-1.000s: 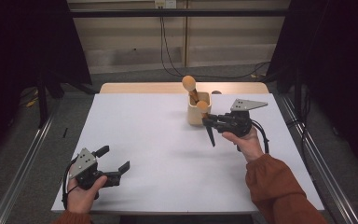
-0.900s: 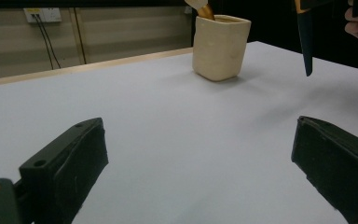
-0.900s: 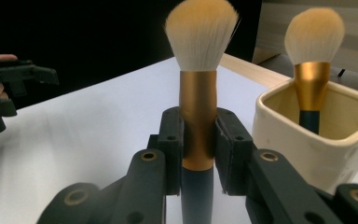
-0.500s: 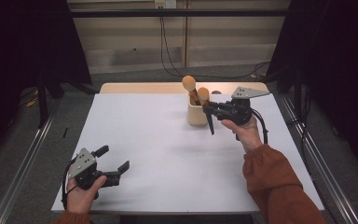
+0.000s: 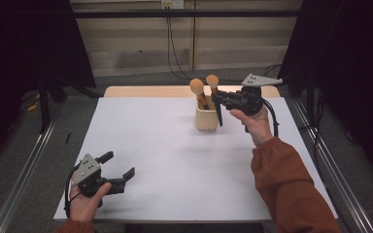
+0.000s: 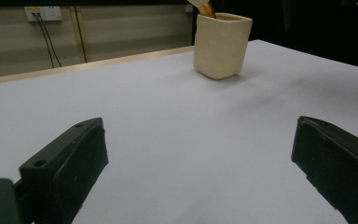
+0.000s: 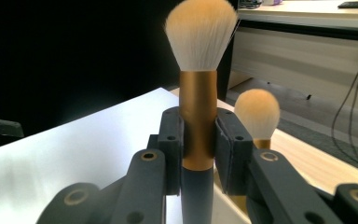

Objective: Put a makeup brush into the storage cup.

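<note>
**Brush clamped upright beside the cup**

In the right gripper view we see what the high view leaves small: the right hand-held gripper (image 7: 199,140) clenched on the gold ferrule of a brush (image 7: 198,93), pads on either side. Its long axis stands vertical, pale bristles up, dark handle down. A second brush (image 7: 257,114) stands behind it. From above, we find the held brush at the cup (image 5: 207,118) on the far tabletop (image 5: 165,145). The left hand-held gripper (image 5: 119,170) rests released at the near edge, nothing between its pads.
</note>
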`<act>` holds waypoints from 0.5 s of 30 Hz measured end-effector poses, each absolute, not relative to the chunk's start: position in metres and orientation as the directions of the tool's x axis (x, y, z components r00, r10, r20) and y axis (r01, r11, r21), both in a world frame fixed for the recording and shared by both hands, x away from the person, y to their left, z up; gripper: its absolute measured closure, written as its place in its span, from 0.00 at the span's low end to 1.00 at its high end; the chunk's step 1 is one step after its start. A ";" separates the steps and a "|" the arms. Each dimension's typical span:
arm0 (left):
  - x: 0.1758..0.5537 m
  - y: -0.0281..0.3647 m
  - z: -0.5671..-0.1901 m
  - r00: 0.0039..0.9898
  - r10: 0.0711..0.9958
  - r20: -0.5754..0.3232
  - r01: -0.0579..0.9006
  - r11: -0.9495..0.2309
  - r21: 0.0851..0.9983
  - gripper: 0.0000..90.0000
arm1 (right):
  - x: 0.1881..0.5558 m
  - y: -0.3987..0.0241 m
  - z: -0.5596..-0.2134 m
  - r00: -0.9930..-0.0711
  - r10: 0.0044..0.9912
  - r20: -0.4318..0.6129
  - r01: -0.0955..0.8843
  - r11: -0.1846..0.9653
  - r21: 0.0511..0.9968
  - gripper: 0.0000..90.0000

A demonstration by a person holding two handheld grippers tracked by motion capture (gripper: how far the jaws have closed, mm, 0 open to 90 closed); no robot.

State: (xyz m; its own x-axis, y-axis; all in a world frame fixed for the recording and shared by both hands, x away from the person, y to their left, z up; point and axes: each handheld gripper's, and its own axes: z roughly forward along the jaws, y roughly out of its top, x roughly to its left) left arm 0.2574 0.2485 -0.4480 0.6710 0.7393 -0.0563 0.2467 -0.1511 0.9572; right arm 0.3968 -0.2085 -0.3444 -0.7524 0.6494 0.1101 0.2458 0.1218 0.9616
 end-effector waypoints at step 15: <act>0.257 0.248 -0.448 0.673 0.737 -0.060 0.247 -0.148 0.958 0.04 | 0.419 -0.202 -0.317 -0.739 0.669 0.078 0.199 0.107 0.974 0.83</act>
